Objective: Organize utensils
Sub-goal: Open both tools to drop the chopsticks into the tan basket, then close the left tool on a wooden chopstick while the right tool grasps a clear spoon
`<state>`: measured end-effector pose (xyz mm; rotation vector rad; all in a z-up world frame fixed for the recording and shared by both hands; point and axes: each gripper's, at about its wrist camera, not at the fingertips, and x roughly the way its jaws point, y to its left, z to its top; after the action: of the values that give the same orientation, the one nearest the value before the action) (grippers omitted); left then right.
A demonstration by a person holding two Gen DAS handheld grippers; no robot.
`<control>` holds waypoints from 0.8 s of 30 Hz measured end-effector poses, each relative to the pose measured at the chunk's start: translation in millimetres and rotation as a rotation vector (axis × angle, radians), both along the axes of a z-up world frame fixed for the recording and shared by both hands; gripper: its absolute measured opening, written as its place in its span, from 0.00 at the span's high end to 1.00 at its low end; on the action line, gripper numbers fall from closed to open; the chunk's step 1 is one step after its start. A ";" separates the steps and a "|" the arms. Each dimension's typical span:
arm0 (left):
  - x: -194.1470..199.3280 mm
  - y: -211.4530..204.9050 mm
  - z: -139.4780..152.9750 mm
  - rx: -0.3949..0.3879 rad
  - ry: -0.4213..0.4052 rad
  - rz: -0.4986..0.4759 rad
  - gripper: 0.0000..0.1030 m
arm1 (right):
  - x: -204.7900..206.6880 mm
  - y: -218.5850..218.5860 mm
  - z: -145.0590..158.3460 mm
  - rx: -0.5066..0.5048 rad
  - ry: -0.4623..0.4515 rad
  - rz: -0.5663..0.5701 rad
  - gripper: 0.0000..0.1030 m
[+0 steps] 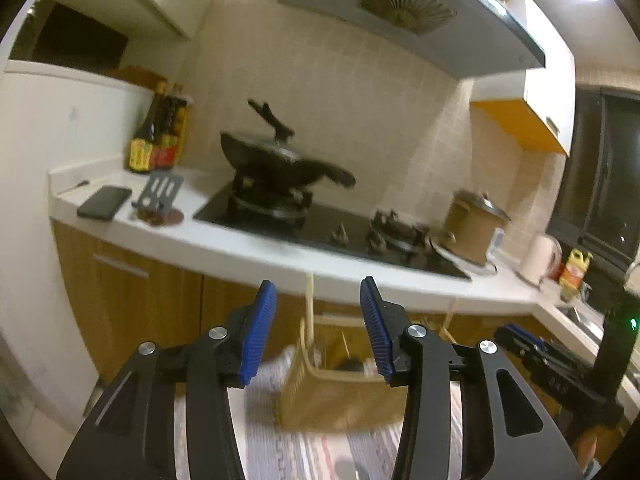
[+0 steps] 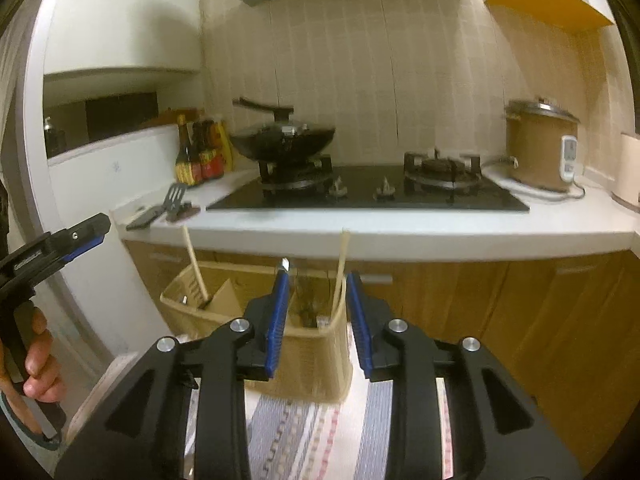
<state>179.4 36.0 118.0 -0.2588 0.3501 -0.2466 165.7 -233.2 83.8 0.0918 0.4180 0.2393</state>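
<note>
Hovering above basket [image 2: 304,356] with left gripper [image 1: 318,330] and right gripper [image 2: 316,320] both spread, empty, presumably lined up for utensil pickup.

At the lower centre of the frame a woven, matt basket [image 2: 304,352] stands on striped cloth [image 2: 304,436]. Above it, the glossy black glass hob [image 2: 368,196] sits in a smooth white counter [image 2: 400,232] over wood-grain cabinet doors [image 2: 520,320]; the wall tiles [image 2: 360,60] look satin.
</note>
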 end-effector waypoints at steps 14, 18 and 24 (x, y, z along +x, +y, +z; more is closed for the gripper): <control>-33.3 -35.2 -117.3 0.216 0.547 -0.169 0.59 | -2.9 30.0 -89.7 -0.009 0.541 0.181 0.74; -43.9 -32.3 -150.6 0.241 0.625 -0.181 0.59 | -6.0 51.5 -117.9 -0.032 0.613 0.219 0.74; -58.3 -37.8 -172.2 0.278 0.660 -0.213 0.60 | -2.3 81.0 -136.9 -0.090 0.638 0.226 0.74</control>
<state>121.0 -1.8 -54.2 -0.0192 1.0607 -0.3148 163.4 -152.1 -53.1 0.0302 1.0765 0.4137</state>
